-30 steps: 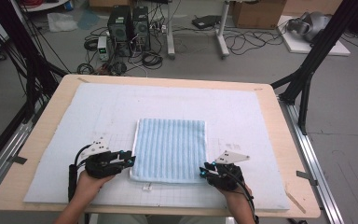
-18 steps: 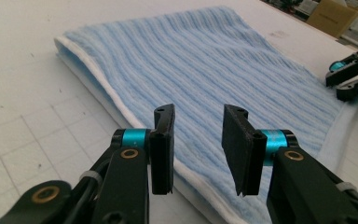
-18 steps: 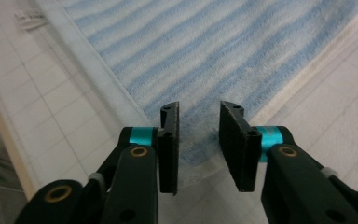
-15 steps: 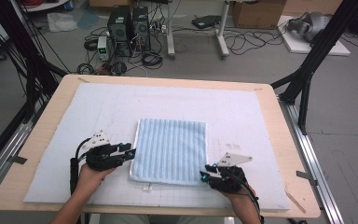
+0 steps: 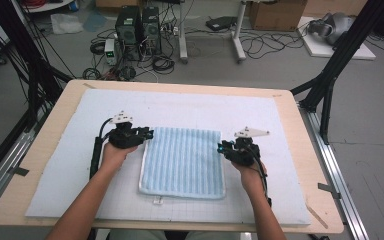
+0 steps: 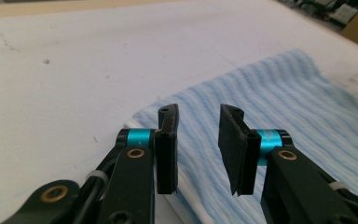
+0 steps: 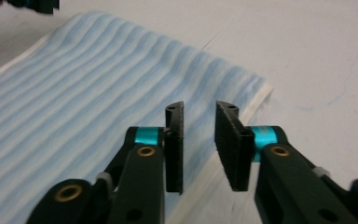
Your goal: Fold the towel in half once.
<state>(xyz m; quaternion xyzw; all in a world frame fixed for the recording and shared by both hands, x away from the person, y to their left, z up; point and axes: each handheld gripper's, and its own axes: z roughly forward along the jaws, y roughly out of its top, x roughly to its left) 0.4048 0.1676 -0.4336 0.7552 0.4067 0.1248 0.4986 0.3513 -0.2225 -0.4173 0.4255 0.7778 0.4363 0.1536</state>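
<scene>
Towel (image 5: 183,161) flat on desk (image 5: 55,115); left gripper (image 5: 149,133) at its 10 o'clock corner, right gripper (image 5: 222,148) at 2 o'clock edge. Jaws have just been narrowing, gaps empty.

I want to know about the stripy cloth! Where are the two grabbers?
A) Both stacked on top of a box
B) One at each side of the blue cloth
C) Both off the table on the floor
B: the left gripper sits at the left edge of the blue striped cloth and the right gripper at its right edge.
</scene>
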